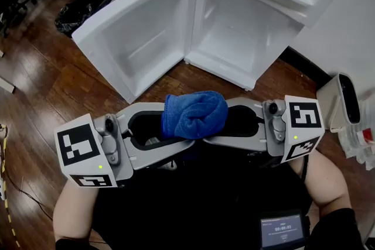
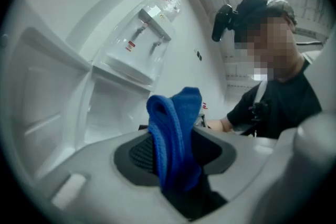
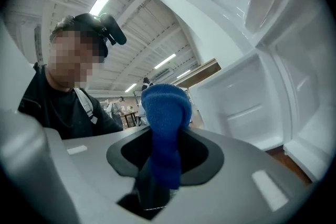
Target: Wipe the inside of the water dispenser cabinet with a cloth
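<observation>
Gripping the blue cloth [image 1: 194,114] from both ends: clenched in the left tool [image 1: 161,133] at one end, clenched in the right tool [image 1: 233,123] at the other. Confirmed in both gripper views: folded terry pinched between the pads, sticking up past the tips. Both tools level, tips facing each other, so long axis of the cloth left-right, bunched in the middle. Held in the air close to the chest, above the wood floor [image 1: 53,85].

Key relation: open water dispenser cabinet [image 1: 249,32] ahead of the cloth, well apart from it, slightly right of centre. Door [image 1: 137,38] swung out to the left, inner face toward the head camera. No contact with any white surface yet, so wiping not begun by the look of it.

Nearer side: right tool, marginally, with the cavity ahead-right. Left tool sitting opposite the door panel rather than the opening.

Neither tip pointing at the cavity now. Probably need to free one end and turn the other tool tip-forward. Suggest keeping the right grip and letting go on the left.

Watch the door edge on the way in, and the loose bunch snagging on the cabinet's bottom lip.
</observation>
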Motion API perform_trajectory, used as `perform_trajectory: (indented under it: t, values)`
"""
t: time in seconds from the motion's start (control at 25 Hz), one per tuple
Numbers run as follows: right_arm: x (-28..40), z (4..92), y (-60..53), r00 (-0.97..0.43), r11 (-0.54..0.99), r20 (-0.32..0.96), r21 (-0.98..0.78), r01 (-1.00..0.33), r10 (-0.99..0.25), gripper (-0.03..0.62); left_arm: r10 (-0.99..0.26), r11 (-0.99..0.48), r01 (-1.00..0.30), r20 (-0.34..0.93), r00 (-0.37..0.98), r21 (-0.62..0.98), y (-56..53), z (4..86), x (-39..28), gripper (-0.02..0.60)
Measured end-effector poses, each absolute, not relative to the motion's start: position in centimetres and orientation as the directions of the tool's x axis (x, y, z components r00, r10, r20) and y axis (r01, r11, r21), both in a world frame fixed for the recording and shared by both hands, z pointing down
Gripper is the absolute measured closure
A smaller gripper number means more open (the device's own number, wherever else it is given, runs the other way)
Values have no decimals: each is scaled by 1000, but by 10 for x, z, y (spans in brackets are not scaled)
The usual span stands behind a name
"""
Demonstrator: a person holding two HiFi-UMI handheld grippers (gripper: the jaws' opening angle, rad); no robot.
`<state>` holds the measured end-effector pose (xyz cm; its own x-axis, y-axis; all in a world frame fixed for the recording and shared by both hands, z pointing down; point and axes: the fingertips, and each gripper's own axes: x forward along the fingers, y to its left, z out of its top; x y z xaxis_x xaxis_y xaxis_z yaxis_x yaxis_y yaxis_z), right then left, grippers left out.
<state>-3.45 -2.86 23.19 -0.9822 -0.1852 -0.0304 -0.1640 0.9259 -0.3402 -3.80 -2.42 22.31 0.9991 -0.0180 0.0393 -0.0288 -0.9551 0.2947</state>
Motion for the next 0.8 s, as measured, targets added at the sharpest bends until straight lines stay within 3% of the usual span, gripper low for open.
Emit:
perform_trajectory:
  t: [0.08,0.16,0.2,0.32,0.4,0.44,0.52,0.64,0.76,0.8]
  values:
    - [-30,225,-33,-976,920,-66,-350,-174,-209,461,-44,-955,-46,11,999,292,-30,217,-38,374]
    - [-20,215,-42,-956,910,-115,-354,-214,-270,464,-107,-969,-97,-29,994,229,-41,202,-46,256]
    - [-12,210,-48,-938,902,-136,-350,-255,-318,464,-170,-973,-158,-61,984,166,-50,189,-56,230]
    - [20,199,-80,-840,835,-153,-299,-463,-521,464,-455,-876,-478,-214,864,-68,-88,135,-118,254]
    - [45,196,-107,-745,747,-135,-279,-604,-653,463,-633,-714,-687,-297,715,-134,-116,112,-172,390]
    - [56,197,-119,-698,699,-120,-280,-659,-706,462,-699,-640,-757,-307,646,-132,-130,111,-194,402]
    - [72,197,-137,-626,622,-90,-282,-730,-775,462,-778,-569,-816,-254,574,-99,-156,128,-220,378]
    - [67,186,-151,-602,599,-65,-233,-766,-796,462,-789,-609,-792,-73,610,-28,-189,176,-215,242]
    - [39,153,-169,-598,605,-95,-166,-779,-796,462,-751,-659,-751,92,653,-47,-208,222,-198,241]
    - [29,138,-179,-588,599,-116,-148,-787,-800,462,-749,-661,-747,124,651,-71,-208,231,-194,288]
